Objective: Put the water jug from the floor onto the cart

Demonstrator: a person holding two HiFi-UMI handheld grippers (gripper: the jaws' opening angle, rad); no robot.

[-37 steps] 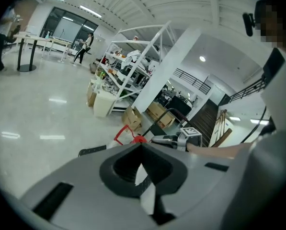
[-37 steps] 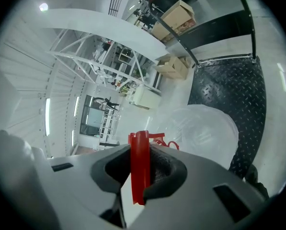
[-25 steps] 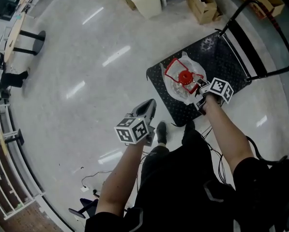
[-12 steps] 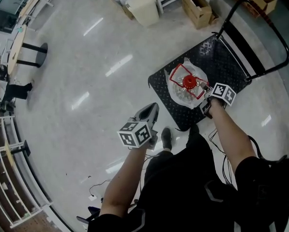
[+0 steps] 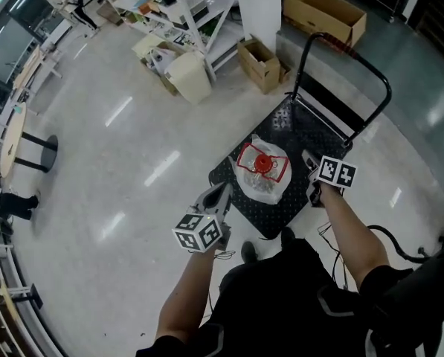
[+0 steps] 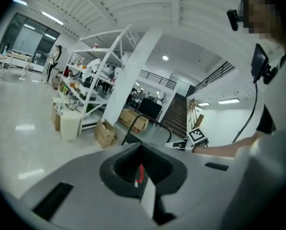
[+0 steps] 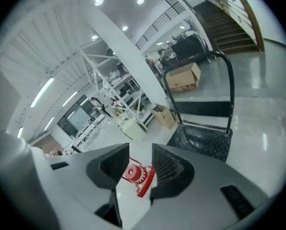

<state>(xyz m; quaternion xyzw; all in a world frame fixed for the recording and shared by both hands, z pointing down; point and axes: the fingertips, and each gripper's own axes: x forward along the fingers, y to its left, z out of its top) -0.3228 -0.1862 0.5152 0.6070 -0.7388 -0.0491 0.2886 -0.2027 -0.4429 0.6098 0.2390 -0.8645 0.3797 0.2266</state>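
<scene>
On the cart, toward the end of its black studded deck opposite the push handle, closer to the left long edge: water jug, upright, clear-bodied, with red cap and red carry handle on top. Rests on the deck alone, touched by neither gripper. At the deck's far end, the black loop handle, standing upright.

Above the deck's right long edge, as the head view gives it: right gripper, just beside the jug but apart from it, pointing away and somewhat down. Jaws wide apart, having just been opening; holds nothing. In the right gripper view, the gap of the right gripper frames the red cap and carry handle lying farther off, pads clear of both. Beyond, the deck and loop handle.

By the left corner of the deck's handle-less end, at the border with the pale glossy floor: left gripper, near the jug, not touching. In the left gripper view, jaws of the left gripper drawn nearly together, only a slit left, a sliver of red showing through from behind. Grips nothing.

On the floor past the handle end: two open cardboard boxes, a white bin and a white shelving rack.
</scene>
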